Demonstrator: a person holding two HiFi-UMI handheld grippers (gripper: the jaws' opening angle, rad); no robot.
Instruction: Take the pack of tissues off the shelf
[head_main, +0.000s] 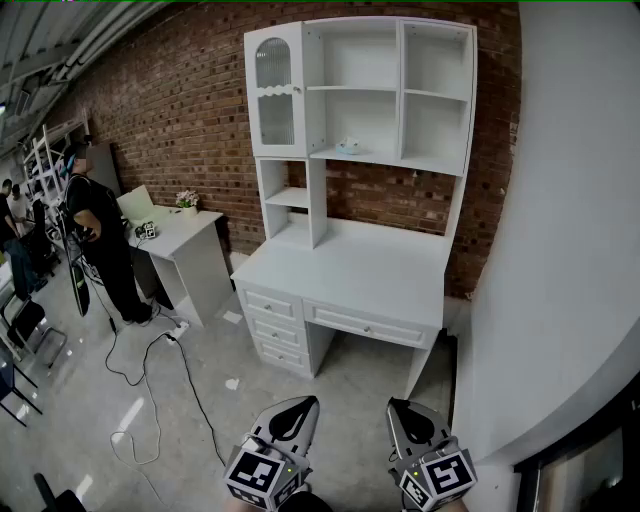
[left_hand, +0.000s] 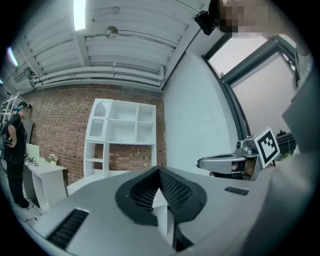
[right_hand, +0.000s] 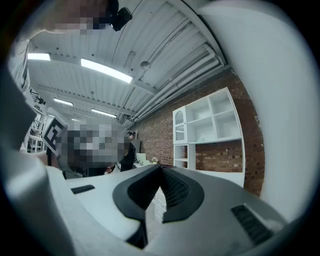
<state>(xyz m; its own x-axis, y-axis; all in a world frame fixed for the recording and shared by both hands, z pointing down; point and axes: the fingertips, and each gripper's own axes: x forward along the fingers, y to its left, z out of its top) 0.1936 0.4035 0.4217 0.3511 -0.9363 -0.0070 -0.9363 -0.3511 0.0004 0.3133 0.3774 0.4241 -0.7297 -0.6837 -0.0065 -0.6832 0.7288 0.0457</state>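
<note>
Head view: tissue pack (head_main: 348, 146) on mid shelf (head_main: 385, 158), well away from both tools. left gripper (head_main: 303, 404) + right gripper (head_main: 394, 406) jaws pressed together, empty. Risk: reaching in w/o opening → pack gets shoved back or knocked off.

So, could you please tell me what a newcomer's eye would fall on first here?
The tall white desk with shelves stands centre, against the red brick wall, with a pack of tissues on its middle shelf. At the bottom edge, the left tool and right tool are both shut and empty. A person in black stands left by a smaller desk.
</note>
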